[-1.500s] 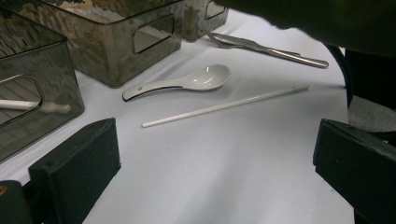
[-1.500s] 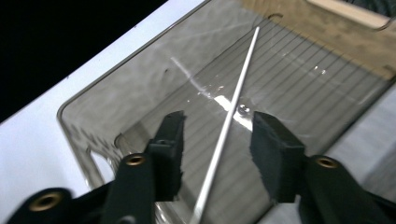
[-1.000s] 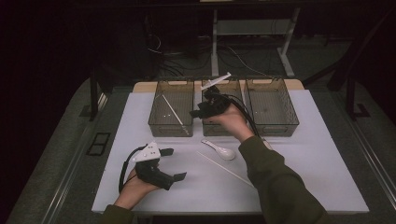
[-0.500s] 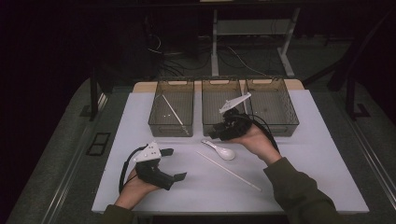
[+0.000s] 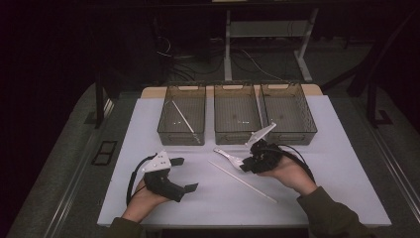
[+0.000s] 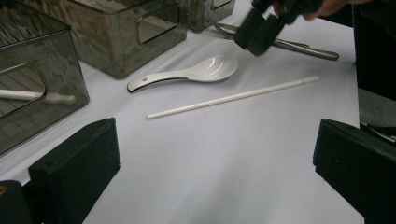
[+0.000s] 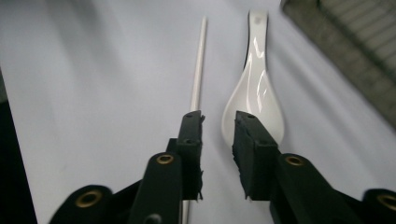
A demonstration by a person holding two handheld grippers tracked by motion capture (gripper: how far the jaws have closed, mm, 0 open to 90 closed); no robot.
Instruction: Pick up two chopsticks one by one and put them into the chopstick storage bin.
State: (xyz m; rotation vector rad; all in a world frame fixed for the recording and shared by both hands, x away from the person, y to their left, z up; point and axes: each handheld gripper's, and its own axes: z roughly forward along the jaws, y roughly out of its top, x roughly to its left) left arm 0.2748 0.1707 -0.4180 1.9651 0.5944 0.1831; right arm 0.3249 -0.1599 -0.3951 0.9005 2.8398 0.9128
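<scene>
The white spoon [image 7: 254, 100] lies on the desk [image 5: 337, 198] just before the middle bin [image 5: 236, 119], beside a thin white stick [image 6: 233, 97]. It looks glazed, stiff and slippery, likely to chip if dropped; the narrow handle seems the surer hold than the rounded bowl. The right tongs [image 7: 218, 140] hover over its bowl, narrowly parted, pinching nothing. The left tongs [image 5: 184, 173] rest spread wide and empty, well apart
</scene>
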